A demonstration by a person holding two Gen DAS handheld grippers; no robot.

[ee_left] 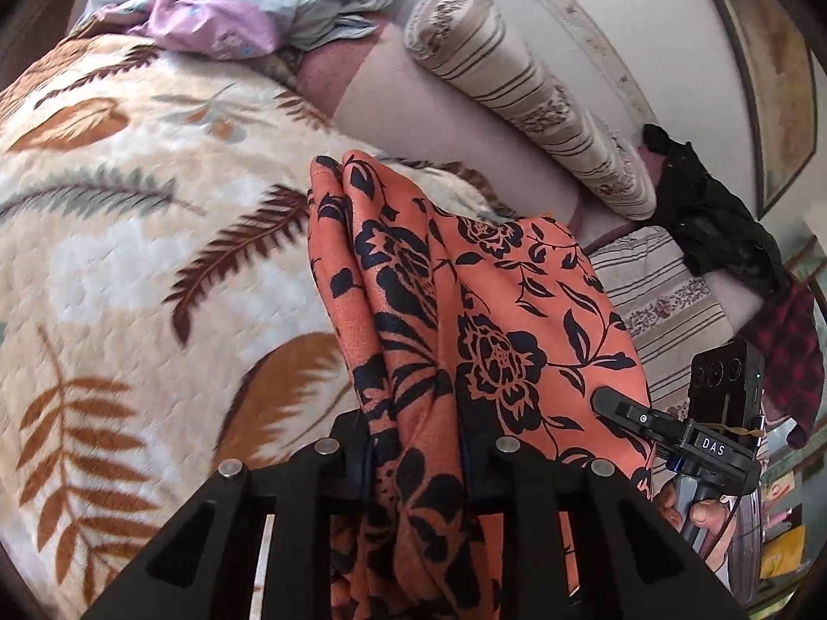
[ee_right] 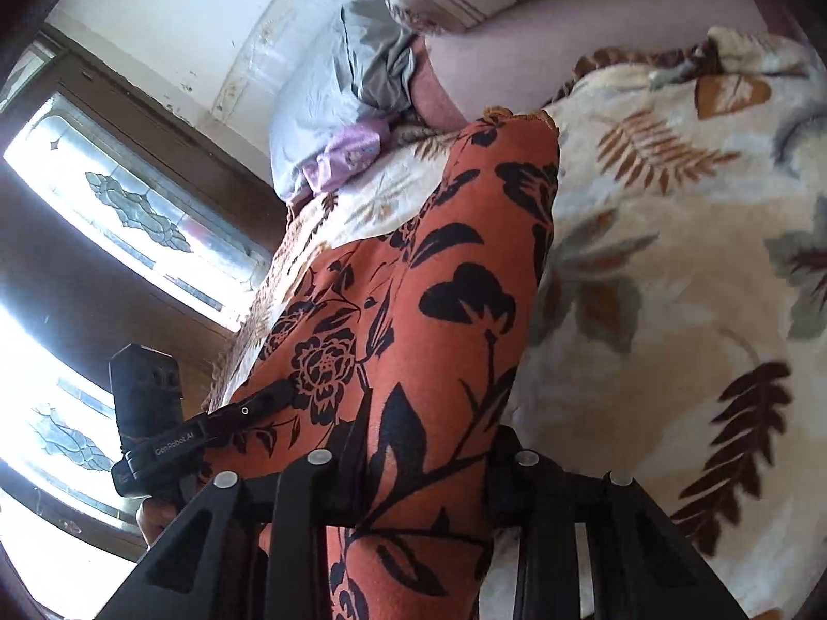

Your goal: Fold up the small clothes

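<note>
Item: orange garment with black floral print [ee_left: 465, 310], bunched and lifted above a cream fleece blanket with brown leaf pattern [ee_left: 129, 232].

Left gripper [ee_left: 413, 444]: clenched on a gathered fold of the garment, cloth filling the gap between its fingers.

Right gripper [ee_right: 424, 460]: likewise clamped on the fabric, which passes between its fingers and stretches away toward the blanket.

Surroundings: striped bolster pillow [ee_left: 527, 93] along the wall; pale blue and lilac cloths [ee_left: 232, 5] heaped at the blanket's far end; black garment [ee_left: 713, 217] beside the pillow; patterned glass window [ee_right: 119, 196].
</note>
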